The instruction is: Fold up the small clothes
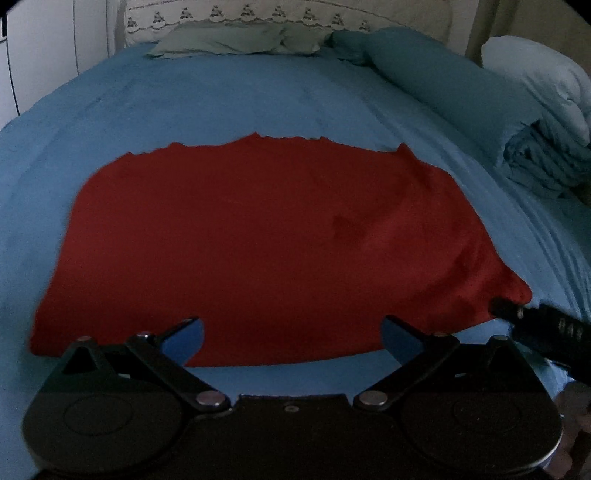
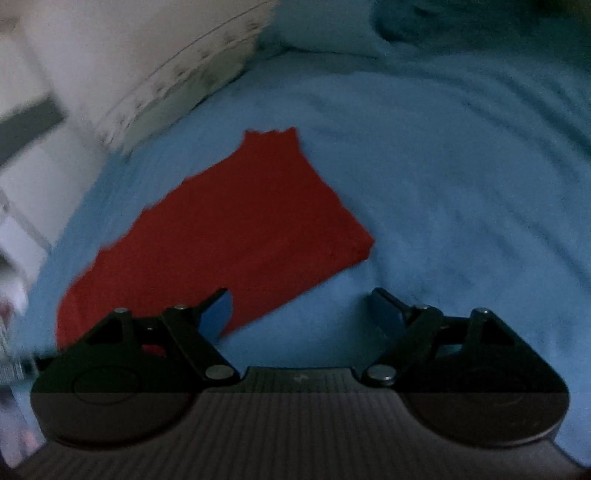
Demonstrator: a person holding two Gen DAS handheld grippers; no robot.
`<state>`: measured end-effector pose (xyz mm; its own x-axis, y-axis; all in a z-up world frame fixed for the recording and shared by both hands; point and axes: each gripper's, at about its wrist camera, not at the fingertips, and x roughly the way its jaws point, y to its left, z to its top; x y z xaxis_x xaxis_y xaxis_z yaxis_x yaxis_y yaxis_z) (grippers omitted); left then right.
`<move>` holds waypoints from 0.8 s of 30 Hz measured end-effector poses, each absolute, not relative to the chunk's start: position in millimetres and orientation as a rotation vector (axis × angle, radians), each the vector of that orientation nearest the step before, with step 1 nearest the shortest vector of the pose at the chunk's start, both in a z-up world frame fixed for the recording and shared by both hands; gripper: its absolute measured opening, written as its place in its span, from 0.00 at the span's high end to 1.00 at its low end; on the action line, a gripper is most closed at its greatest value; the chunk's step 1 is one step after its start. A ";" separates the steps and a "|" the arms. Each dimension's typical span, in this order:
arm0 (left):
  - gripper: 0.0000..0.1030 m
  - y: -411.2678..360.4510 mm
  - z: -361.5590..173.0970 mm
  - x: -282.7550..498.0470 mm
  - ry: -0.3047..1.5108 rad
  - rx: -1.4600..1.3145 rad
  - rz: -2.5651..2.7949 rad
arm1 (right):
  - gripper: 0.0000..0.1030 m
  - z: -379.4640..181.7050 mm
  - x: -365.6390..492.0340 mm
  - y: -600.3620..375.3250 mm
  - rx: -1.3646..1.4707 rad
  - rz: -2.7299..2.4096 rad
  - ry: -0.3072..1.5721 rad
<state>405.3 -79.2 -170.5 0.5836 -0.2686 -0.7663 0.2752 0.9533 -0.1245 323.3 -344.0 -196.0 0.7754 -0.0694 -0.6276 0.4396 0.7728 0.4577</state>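
A red garment [image 1: 258, 243] lies flat on the blue bedsheet [image 1: 221, 99]. My left gripper [image 1: 293, 338] is open and empty, hovering over the garment's near edge. In the left wrist view the right gripper's black body [image 1: 546, 325] shows at the garment's right corner. In the right wrist view the red garment [image 2: 236, 229] lies ahead and to the left. My right gripper [image 2: 301, 310] is open and empty, its left finger [image 2: 216, 310] over the garment's near corner and its right finger over bare sheet.
Green pillows [image 1: 236, 40] and a white embroidered headboard cover [image 1: 258, 14] lie at the far end of the bed. A rolled teal blanket [image 1: 443, 81] and a bundled pale duvet [image 1: 543, 110] lie along the right side. A white wall [image 1: 48, 55] stands at the left.
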 end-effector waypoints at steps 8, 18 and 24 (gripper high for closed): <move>0.00 -84.3 -181.6 425.4 0.879 -0.002 -0.317 | 0.31 -201.0 347.8 -349.7 0.708 -0.386 0.526; 0.01 -71.1 -181.7 474.2 0.841 -0.026 -0.200 | 0.33 -210.3 355.2 -349.2 0.759 -0.394 0.485; 0.01 -66.7 -187.4 485.8 0.839 -0.048 -0.164 | 0.39 -213.5 348.1 -340.1 0.673 -0.392 0.480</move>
